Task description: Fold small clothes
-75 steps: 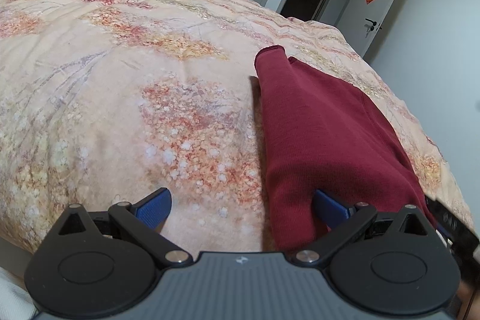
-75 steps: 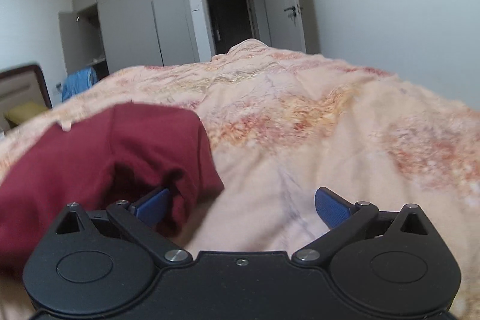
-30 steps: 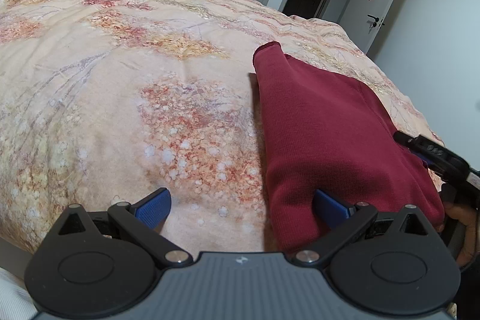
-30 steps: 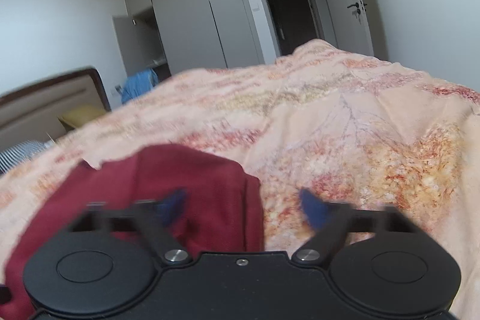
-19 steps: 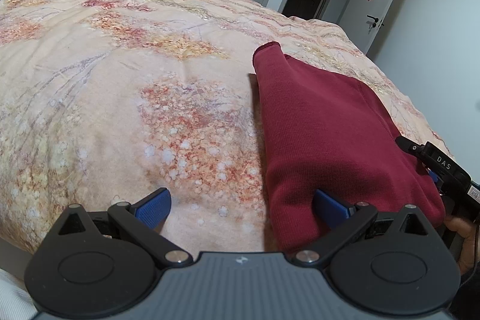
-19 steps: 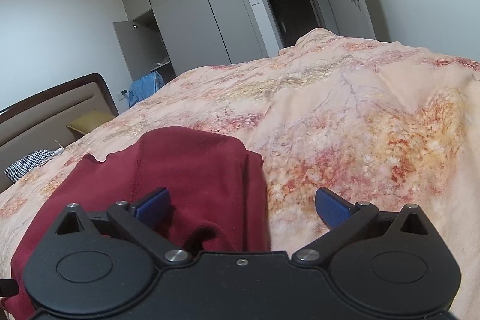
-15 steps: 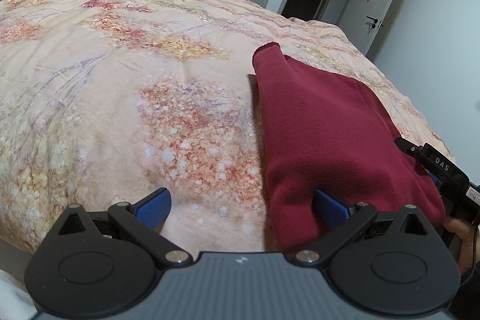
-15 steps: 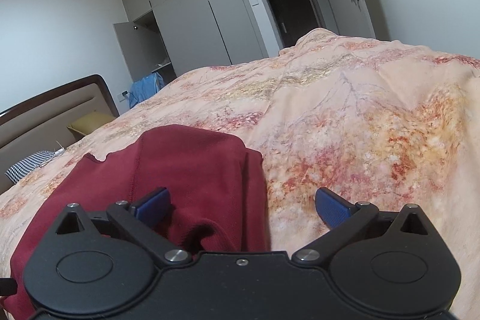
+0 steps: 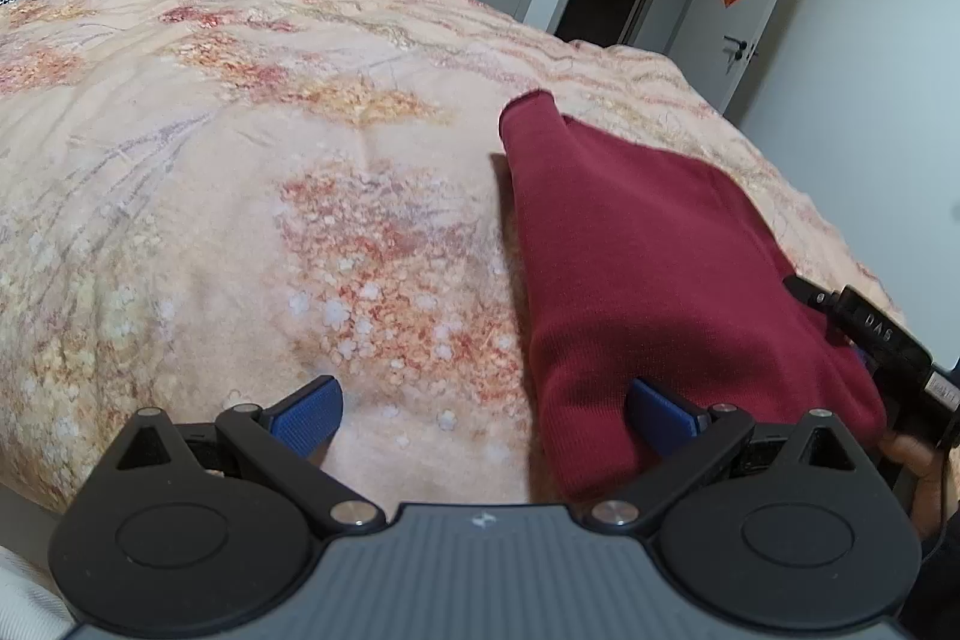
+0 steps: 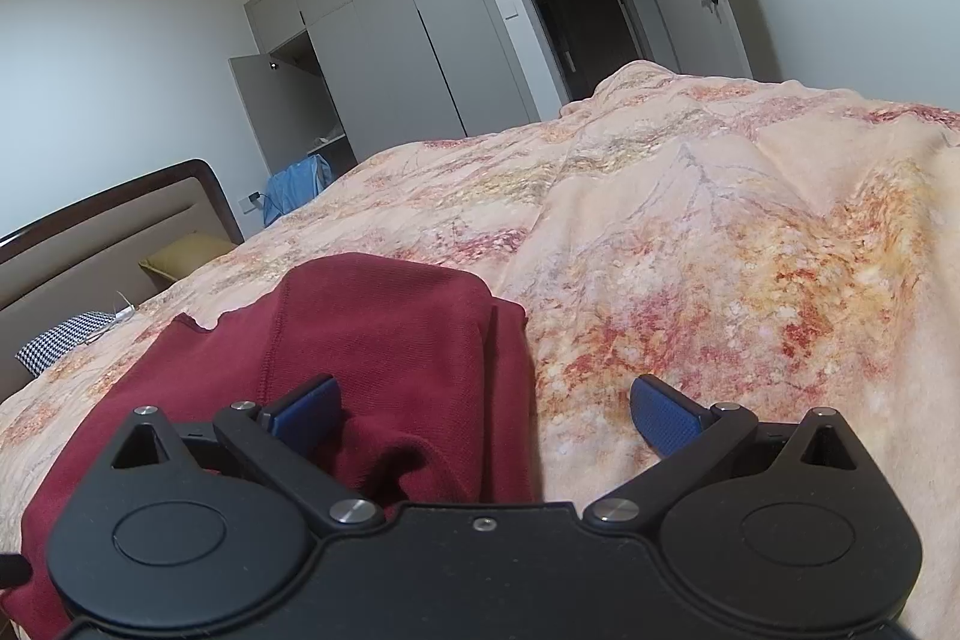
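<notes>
A bed with a floral peach quilt is filling the room, wardrobe and dark doorway standing beyond. A folded maroon garment is lying near the bed's edge. The left gripper is hovering with jaws spread wide, one pad against the garment's corner. The right gripper is gaping too, holding nothing, its left pad over the cloth.

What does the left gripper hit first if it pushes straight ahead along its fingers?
Probably the floral quilt. The open left gripper points at bare bedding; the red garment lies to the right, against the right finger. Depth is unclear.
</notes>
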Available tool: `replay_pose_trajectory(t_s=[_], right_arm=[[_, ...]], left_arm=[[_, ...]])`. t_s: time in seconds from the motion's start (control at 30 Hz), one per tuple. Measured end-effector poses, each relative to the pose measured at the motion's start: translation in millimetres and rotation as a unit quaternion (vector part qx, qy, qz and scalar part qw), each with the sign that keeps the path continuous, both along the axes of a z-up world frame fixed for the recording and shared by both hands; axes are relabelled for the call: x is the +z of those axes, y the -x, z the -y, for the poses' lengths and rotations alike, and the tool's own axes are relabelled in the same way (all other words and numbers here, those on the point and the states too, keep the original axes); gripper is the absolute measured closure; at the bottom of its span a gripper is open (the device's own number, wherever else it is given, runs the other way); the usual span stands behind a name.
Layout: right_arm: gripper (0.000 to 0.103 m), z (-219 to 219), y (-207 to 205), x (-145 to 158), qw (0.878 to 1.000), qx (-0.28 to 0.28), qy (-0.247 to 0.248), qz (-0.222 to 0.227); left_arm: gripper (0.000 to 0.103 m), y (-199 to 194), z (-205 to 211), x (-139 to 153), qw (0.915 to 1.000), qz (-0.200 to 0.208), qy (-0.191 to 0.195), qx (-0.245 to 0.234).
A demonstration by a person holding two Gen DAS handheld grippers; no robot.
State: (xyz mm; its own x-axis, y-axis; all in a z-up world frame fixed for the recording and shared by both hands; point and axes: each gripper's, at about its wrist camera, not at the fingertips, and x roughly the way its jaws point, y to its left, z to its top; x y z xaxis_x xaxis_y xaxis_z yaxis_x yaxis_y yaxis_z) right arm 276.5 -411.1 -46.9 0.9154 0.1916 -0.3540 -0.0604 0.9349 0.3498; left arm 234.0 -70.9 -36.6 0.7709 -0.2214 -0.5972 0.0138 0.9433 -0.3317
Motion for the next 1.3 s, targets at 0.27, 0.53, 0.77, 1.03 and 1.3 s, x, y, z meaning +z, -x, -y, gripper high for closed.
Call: replay_pose_trajectory(t_s=[0.27, 0.53, 0.77, 1.03, 1.3], right_arm=[[0.0, 0.7, 1.3, -0.3, 1.0, 0.001, -0.002, 0.003], [0.0, 1.8, 2.6, 0.0, 1.0, 0.003, -0.009, 0.006], [0.0, 3.8, 3.7, 0.1, 1.0, 0.004, -0.012, 0.009], [0.0, 4.8, 5.1, -0.5, 1.0, 0.005, -0.017, 0.012], [0.0, 5.0, 5.1, -0.7, 1.0, 0.004, -0.016, 0.012]], left_arm=[[0.0, -10.5, -5.4, 16.4, 0.9989, 0.042, 0.022, 0.002], [0.0, -66.0, 6.6, 16.9, 0.9982, 0.041, 0.03, -0.032], [0.0, -92.5, 7.9, 3.0, 0.999, 0.018, 0.033, -0.023], [0.0, -80.7, 13.4, -8.9, 0.9984, 0.053, 0.015, -0.013], [0.0, -76.4, 14.2, -11.6, 0.9979, 0.064, 0.012, -0.006]])
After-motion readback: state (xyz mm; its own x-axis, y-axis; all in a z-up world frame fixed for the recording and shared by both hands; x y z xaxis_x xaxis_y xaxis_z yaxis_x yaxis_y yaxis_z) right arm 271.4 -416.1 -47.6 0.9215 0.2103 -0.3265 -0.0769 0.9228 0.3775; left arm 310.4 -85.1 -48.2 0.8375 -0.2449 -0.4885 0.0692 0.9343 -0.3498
